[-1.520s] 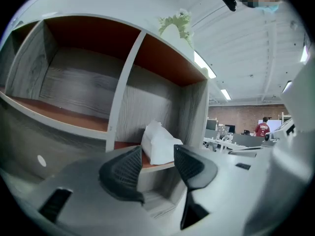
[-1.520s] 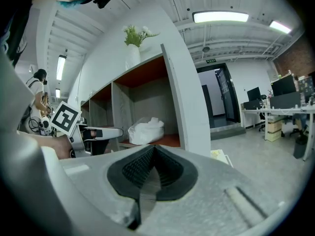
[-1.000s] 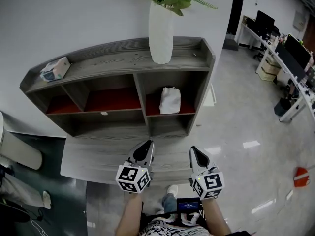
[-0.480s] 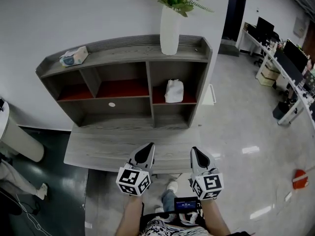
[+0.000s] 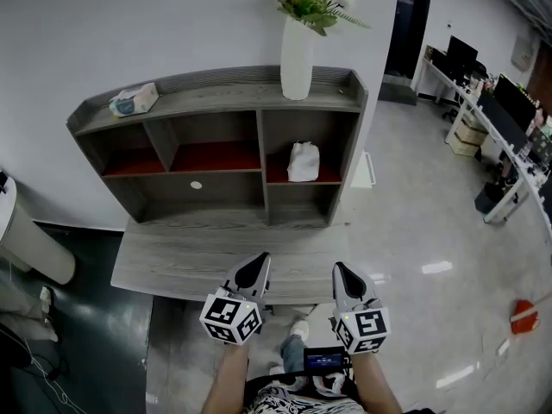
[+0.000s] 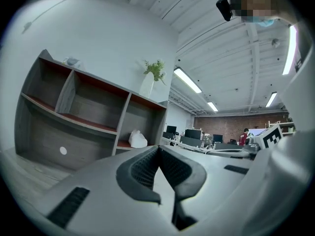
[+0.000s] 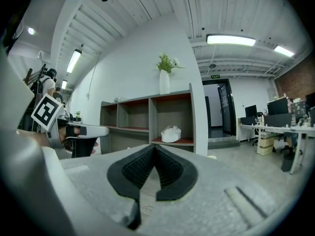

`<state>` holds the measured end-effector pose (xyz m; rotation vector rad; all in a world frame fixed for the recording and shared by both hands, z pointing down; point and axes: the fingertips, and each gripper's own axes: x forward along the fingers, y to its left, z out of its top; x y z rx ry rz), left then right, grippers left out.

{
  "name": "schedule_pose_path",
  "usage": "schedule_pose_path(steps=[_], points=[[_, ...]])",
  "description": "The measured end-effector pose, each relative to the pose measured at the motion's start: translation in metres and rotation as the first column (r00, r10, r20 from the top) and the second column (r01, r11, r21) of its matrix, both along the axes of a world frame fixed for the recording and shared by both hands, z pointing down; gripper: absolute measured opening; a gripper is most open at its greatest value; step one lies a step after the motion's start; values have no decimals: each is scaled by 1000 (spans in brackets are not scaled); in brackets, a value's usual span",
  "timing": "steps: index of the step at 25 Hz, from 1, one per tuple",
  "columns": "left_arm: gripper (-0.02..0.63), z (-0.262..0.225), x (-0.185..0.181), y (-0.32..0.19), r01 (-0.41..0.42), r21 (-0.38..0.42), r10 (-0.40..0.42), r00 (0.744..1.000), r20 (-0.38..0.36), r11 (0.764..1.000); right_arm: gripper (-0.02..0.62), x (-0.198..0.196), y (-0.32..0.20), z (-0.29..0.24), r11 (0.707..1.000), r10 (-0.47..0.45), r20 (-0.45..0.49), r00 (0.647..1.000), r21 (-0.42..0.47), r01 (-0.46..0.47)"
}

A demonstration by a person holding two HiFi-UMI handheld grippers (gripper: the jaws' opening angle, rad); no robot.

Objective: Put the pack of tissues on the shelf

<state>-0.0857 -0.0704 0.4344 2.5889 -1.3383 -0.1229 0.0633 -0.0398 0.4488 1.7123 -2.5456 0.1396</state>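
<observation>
The pack of tissues (image 5: pixel 133 100) lies on the top board of the grey wooden shelf (image 5: pixel 224 97), near its left end; it shows small in the left gripper view (image 6: pixel 72 61). Both grippers hang low in the head view, well short of the shelf, above the front edge of a low grey board. My left gripper (image 5: pixel 257 260) (image 6: pixel 158 149) is shut with its pads together and nothing between them. My right gripper (image 5: pixel 340 271) (image 7: pixel 154 148) is likewise shut and empty.
A tall white vase (image 5: pixel 297 59) with greenery stands on the shelf top at the right. A white crumpled bundle (image 5: pixel 303 161) sits in the right compartment. A low grey board (image 5: pixel 190 261) runs before the shelf. Office desks with monitors (image 5: pixel 509 119) line the right side.
The shelf has drawn away and shifted right in the head view, as the person stepped back. Both grippers stay low and empty in the same spot of the view.
</observation>
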Motion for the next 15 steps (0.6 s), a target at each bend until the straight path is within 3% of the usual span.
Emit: schedule_pose_path(steps=[15], points=[[7, 9, 5, -18, -13, -28, 13, 1000, 2, 1000, 5, 6, -9, 3, 1000, 8, 12, 1000, 1, -8]])
